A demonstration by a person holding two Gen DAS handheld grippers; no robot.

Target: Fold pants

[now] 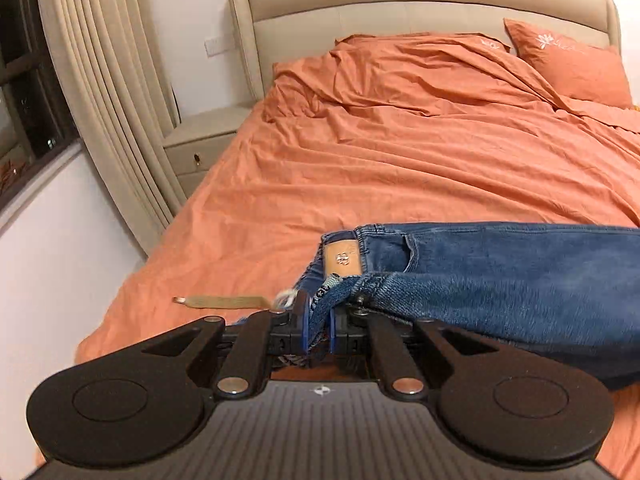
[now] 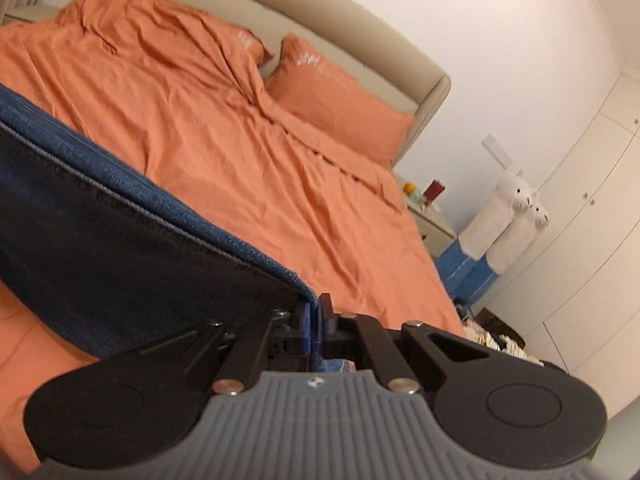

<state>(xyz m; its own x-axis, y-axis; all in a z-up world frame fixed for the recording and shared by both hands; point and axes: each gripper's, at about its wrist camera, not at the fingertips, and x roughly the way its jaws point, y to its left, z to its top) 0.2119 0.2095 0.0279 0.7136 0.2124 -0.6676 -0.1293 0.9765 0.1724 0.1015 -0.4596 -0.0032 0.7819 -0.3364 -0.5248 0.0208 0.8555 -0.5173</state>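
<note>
Blue denim pants hang stretched above the orange bed. My left gripper is shut on the waistband end, beside the tan leather patch. A beige paper tag dangles to its left. In the right wrist view the pants run away to the left, dark side toward the camera. My right gripper is shut on their edge, above the bed.
Rumpled orange duvet and pillow lie against the beige headboard. A nightstand, curtain and window stand left. On the right are a nightstand, plush toys, blue boxes and a white wardrobe.
</note>
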